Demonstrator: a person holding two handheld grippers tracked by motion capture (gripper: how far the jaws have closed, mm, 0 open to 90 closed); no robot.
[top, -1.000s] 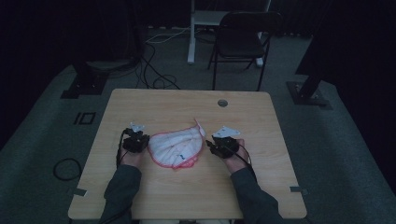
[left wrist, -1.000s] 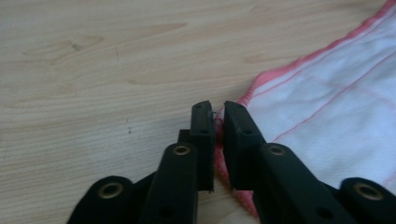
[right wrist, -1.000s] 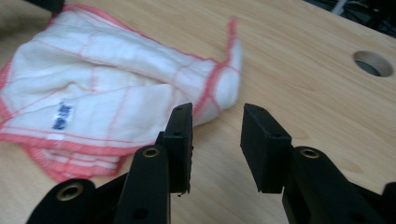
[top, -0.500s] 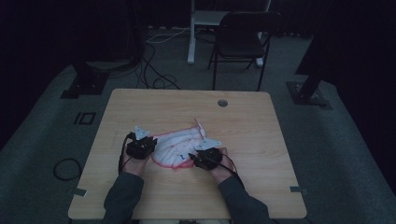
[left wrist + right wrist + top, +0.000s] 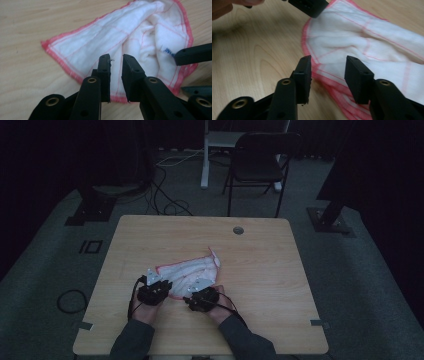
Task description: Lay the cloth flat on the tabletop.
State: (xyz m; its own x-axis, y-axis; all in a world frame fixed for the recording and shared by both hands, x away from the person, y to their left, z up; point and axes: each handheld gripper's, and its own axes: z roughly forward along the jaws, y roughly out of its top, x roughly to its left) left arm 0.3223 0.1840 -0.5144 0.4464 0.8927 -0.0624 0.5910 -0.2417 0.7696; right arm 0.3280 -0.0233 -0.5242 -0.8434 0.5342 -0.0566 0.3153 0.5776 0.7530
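On the near part of the wooden desk (image 5: 150,240), the left hand-held gripper (image 5: 156,290) sits at the near left edge of a crumpled white cloth (image 5: 192,272) with red hem and red stitched lines. In the left gripper view its jaws stand a narrow gap apart above the hem of the cloth (image 5: 130,45) — they have just been closing a little, with nothing pinched between them, so it is released. The cloth lies loosely folded and bunched, one corner pointing toward the far side of the desk. Just right of it, the right hand-held gripper (image 5: 201,296) hovers at the cloth's near edge; in the right gripper view its jaws straddle the layered red hem (image 5: 329,77) without pressing on it — released as well, having just been opening wider. Behind the desk stands a dark chair (image 5: 260,160).
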